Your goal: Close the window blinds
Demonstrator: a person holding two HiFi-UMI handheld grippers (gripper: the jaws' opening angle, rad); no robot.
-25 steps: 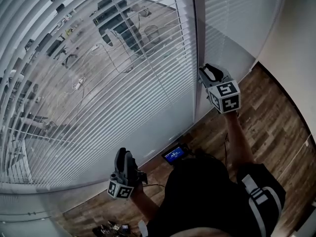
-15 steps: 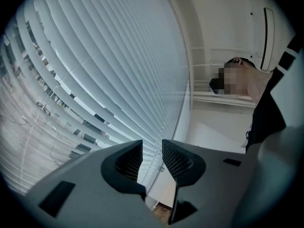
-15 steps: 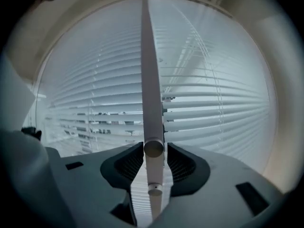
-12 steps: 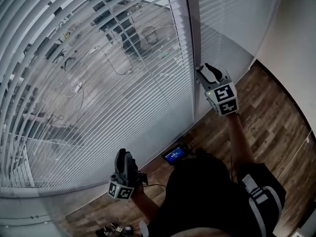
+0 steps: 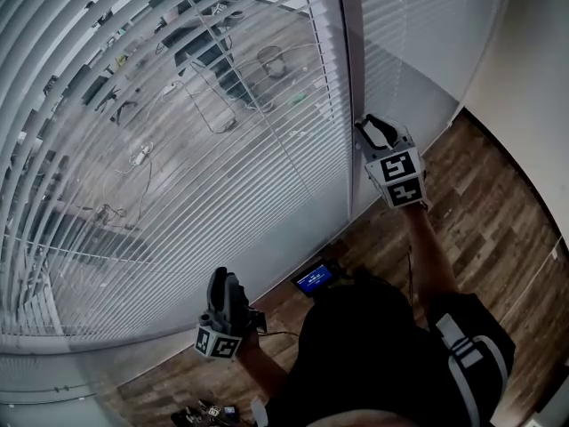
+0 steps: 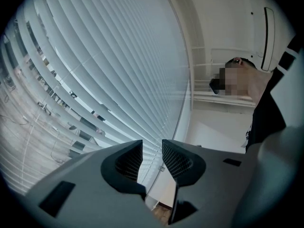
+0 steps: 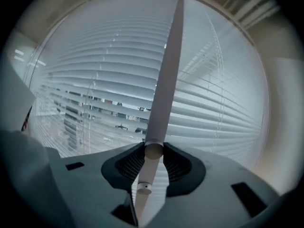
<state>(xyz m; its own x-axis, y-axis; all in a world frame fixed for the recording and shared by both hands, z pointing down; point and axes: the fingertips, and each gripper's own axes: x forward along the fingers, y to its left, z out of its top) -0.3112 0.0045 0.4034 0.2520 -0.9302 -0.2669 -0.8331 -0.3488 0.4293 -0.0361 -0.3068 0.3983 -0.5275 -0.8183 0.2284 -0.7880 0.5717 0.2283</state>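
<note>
Two grippers up. Right gripper [image 7: 153,156] jaws have just been closing and the pads clamp the white round plastic tilt wand [image 7: 164,89], which hangs at the right edge of the white slatted window blinds [image 5: 178,167]. Left gripper [image 6: 151,156] is near the blinds' bottom, jaws slightly apart, empty.

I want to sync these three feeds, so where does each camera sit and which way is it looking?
Head view: on the person's head, looking steeply down the window blinds to the wood floor; shows the torso, left gripper and right gripper.
Left gripper view: on that gripper, aimed up along the blinds; shows its fingers apart and empty, plus dark clothing.
Right gripper view: on that gripper, facing the blinds; its fingers, just closing further, grip the tilt wand.
Shared: all three see the blinds' slats.
</note>
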